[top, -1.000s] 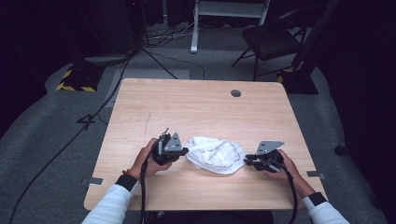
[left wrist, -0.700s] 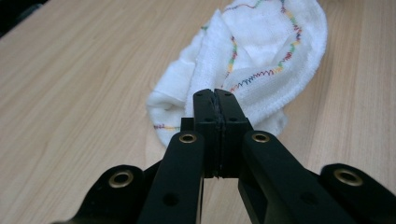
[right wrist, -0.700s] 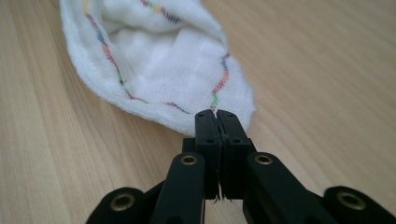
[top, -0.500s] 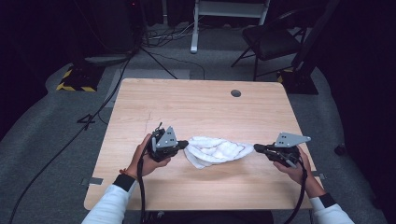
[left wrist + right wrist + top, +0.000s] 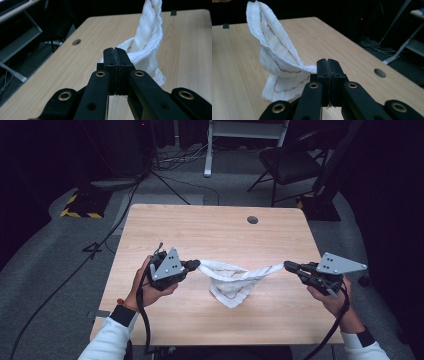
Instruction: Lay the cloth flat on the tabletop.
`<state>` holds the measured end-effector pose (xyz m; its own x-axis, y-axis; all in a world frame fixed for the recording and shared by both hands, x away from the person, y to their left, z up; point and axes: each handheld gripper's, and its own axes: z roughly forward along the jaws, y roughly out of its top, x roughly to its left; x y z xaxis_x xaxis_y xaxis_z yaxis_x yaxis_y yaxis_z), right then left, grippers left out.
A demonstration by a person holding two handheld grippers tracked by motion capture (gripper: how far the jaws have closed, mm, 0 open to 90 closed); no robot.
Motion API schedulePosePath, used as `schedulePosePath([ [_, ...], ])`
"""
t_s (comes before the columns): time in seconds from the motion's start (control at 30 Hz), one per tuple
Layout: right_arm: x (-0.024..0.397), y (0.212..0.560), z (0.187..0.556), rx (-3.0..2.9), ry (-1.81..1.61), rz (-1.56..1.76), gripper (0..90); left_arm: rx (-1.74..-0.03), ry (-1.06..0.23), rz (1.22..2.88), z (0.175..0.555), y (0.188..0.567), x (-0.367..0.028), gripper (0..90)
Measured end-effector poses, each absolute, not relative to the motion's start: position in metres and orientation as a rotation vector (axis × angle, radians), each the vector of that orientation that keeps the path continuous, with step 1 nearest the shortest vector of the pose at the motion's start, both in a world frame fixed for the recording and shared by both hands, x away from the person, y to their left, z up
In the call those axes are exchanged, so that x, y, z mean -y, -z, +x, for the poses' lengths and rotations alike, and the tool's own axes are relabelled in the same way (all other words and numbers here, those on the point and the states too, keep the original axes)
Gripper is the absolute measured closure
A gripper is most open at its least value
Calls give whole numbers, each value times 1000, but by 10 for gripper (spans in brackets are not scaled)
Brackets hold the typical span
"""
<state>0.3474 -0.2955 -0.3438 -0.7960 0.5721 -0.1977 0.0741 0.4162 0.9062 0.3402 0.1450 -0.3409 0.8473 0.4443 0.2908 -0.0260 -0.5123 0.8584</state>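
Since a second ago both hands have risen and spread apart, so the white cloth (image 5: 231, 279), then bunched on the table (image 5: 210, 227), now hangs stretched between them. Left gripper (image 5: 194, 265) and right gripper (image 5: 290, 266) each pinch one end. Its long axis runs left-right near the front edge, its middle sagging onto the surface.

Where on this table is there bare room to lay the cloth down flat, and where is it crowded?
The far half of the table, between the far edge and the hanging white cloth, is bare except for a round hole near the far right. A narrower bare strip runs along the near edge. The middle band is crowded: left claw and right claw hold the cloth stretched between them.
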Motion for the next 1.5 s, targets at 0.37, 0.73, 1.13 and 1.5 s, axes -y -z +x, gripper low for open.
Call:
schedulePosePath([
  [0.37,303,307,315,-2098,-1391,499,887,-226,-678,1999,307,305,-148,889],
  [0.73,314,284,298,-2029,-1412,493,888,-165,-707,1969,287,281,-145,889],
  [1.13,294,292,332,-2036,-1337,574,888,-325,-709,1996,338,312,-146,889],
  [1.5,271,340,429,-2118,-1155,746,888,-536,-620,2051,422,366,-136,888],
])
